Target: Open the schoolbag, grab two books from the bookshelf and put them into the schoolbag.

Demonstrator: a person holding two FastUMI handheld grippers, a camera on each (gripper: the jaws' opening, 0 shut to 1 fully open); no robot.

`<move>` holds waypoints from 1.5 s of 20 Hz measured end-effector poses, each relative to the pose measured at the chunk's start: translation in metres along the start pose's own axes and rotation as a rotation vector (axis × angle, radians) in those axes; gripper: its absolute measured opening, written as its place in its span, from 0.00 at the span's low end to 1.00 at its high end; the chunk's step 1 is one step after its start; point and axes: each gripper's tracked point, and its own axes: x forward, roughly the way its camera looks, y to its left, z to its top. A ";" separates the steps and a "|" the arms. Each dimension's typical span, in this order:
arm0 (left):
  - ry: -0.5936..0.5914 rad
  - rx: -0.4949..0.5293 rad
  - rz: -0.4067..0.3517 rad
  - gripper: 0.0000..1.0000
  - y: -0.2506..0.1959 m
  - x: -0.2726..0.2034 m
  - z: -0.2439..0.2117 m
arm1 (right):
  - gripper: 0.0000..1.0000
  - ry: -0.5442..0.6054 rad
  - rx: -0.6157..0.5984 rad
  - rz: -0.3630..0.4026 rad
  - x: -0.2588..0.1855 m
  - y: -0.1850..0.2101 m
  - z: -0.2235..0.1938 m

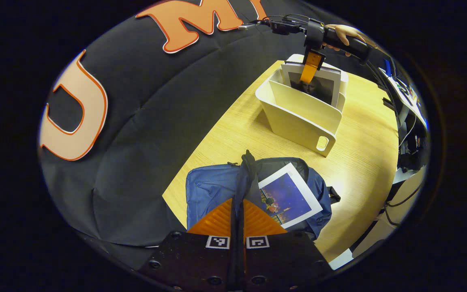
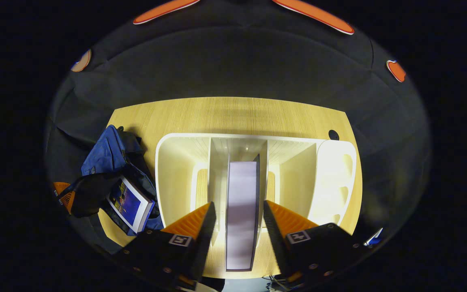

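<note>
A: Blue bag [image 1: 213, 188] on the wooden tabletop [image 1: 363, 162]; my left claw [image 1: 237, 217] is clamped on its flap, one book [image 1: 288, 194] poking out.
B: And the right?
A: My right claw [image 2: 237, 217] is apart, straddling the second book [image 2: 240, 211] upright in the shelf [image 2: 176, 170].

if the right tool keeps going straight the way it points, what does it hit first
Probably the top edge of the book standing in the bookshelf; it sits between the right tool's open fingers, though depth is unclear.
</note>
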 end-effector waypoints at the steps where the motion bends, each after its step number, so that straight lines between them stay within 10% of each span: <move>1: 0.000 0.000 0.001 0.01 0.001 0.000 0.000 | 0.49 0.008 0.018 0.012 -0.003 0.000 0.001; 4: 0.003 -0.003 -0.002 0.01 0.000 0.002 0.000 | 0.22 0.006 0.038 -0.001 -0.004 -0.002 0.001; 22: 0.002 -0.004 -0.018 0.01 -0.002 0.002 0.000 | 0.30 -0.319 0.122 0.086 -0.189 -0.024 0.006; 30: -0.003 0.011 0.005 0.01 0.000 -0.004 0.002 | 0.30 -0.470 0.201 0.342 -0.271 0.013 -0.045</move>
